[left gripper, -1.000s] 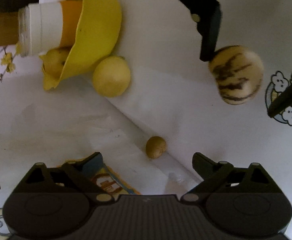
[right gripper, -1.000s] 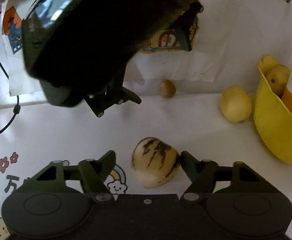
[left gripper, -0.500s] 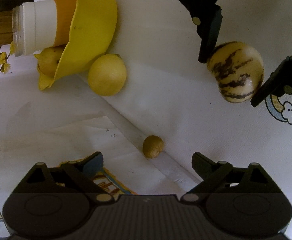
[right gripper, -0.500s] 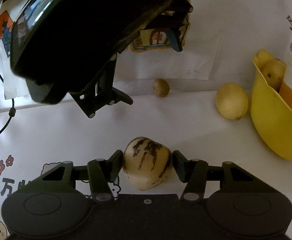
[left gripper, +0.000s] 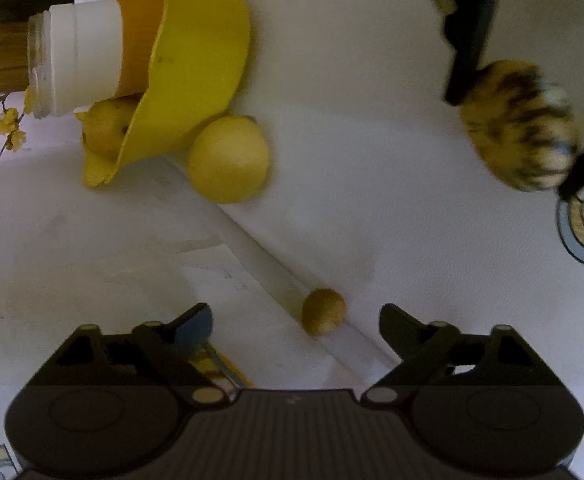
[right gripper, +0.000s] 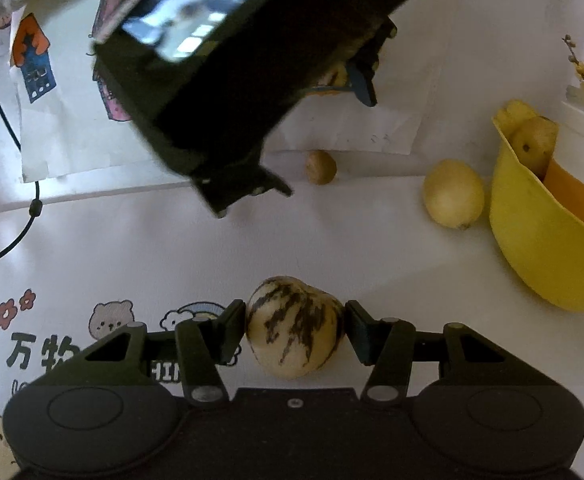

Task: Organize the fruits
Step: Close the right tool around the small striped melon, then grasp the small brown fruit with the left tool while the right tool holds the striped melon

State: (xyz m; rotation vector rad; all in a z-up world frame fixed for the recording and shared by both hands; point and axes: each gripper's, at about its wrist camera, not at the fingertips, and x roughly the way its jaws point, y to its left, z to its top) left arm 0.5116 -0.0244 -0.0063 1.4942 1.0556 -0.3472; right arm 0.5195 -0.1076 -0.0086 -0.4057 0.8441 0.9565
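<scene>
A cream fruit with dark stripes (right gripper: 292, 344) sits between the pads of my right gripper (right gripper: 296, 320), which is shut on it just above the white table; in the left wrist view this fruit (left gripper: 520, 128) is blurred. My left gripper (left gripper: 295, 312) is open, its jaws closing, with a small brown fruit (left gripper: 324, 311) lying on the table between its fingers, untouched. A yellow lemon (left gripper: 228, 160) rests against a tipped yellow bowl (left gripper: 200, 60). The bowl holds a yellow pear (right gripper: 534, 144) and a white and orange jar (left gripper: 92, 52).
A step in the white surface (left gripper: 260, 248) runs under the small brown fruit. Papers with house drawings (right gripper: 32, 60) lie at the far left, with a black cable (right gripper: 12, 240) beside them. Cartoon prints (right gripper: 112, 316) cover the cloth near my right gripper.
My right gripper's jaws came together onto the striped fruit, which stood loose between them a second ago. The left gripper has stayed over the small brown fruit.
</scene>
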